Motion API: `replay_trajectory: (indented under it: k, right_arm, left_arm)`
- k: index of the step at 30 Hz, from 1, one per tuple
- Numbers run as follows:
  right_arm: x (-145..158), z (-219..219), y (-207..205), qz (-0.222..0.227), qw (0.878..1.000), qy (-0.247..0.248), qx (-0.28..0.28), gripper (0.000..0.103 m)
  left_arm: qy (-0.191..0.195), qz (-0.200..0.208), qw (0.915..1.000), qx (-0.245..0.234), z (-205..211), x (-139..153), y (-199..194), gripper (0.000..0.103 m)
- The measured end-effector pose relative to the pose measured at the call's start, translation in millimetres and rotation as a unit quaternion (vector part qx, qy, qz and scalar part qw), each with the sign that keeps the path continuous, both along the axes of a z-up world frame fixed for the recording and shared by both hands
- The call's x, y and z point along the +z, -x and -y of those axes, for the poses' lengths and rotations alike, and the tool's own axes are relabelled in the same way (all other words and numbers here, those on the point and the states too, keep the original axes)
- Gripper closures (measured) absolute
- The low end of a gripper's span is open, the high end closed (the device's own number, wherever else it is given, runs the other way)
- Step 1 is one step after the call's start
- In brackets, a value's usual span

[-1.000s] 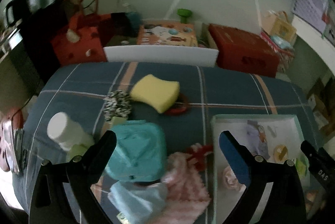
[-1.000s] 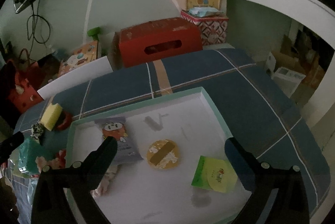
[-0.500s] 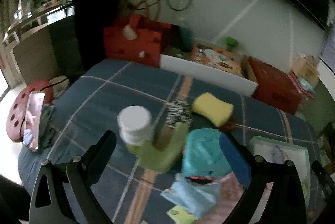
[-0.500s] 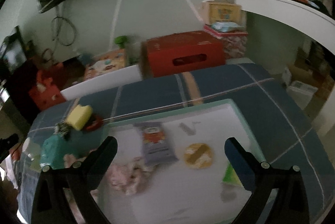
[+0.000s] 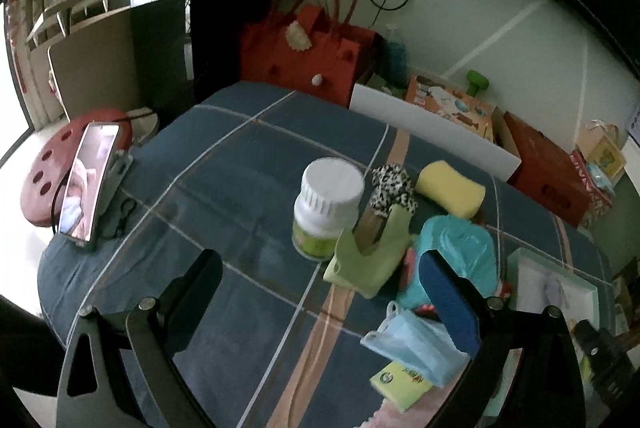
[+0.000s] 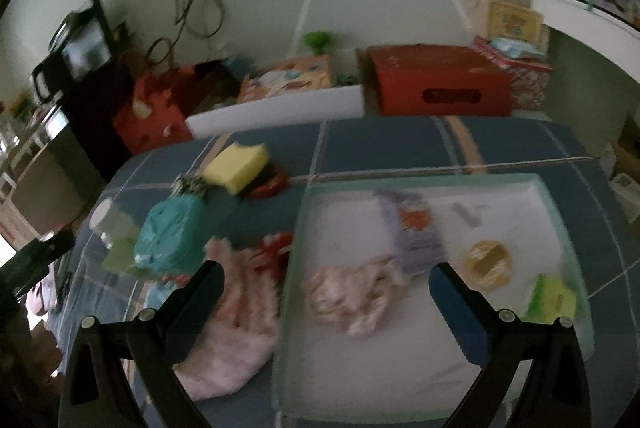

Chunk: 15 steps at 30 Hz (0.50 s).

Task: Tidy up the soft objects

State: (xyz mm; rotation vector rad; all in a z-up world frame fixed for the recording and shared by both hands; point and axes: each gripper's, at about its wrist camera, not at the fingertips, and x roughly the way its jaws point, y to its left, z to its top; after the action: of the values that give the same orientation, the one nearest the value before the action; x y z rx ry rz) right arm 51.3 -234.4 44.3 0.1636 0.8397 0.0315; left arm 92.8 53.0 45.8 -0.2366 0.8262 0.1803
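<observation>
Both tongs gaped empty: left tongs (image 5: 320, 292) above the counter (image 5: 240, 180), right tongs (image 6: 326, 294) over tray (image 6: 560, 212).

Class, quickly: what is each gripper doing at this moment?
Left gripper: open, holding nothing.
Right gripper: open, holding nothing.

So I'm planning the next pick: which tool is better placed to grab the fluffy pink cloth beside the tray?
Right. The right tool hangs open with the fluffy pink cloth by its left finger; the left tool faces the white-capped bottle.
</observation>
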Motion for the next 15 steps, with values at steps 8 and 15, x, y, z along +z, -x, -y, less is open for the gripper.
replay_trajectory:
  k: [8, 15]
  right_arm:
    - [-18.8, -42.1, 10.0, -0.033, 0.998, 0.017, 0.046, 0.0]
    - [-32.3, -56.7, 12.8, -0.057, 0.996, 0.022, 0.065, 0.0]
  left_arm:
    - [0.006, -0.028, 0.9995, -0.014, 3.8, -18.9, 10.0, 0.004]
    - [0.014, -0.047, 0.9983, -0.03, 10.2, -27.8, 7.5, 0.004]
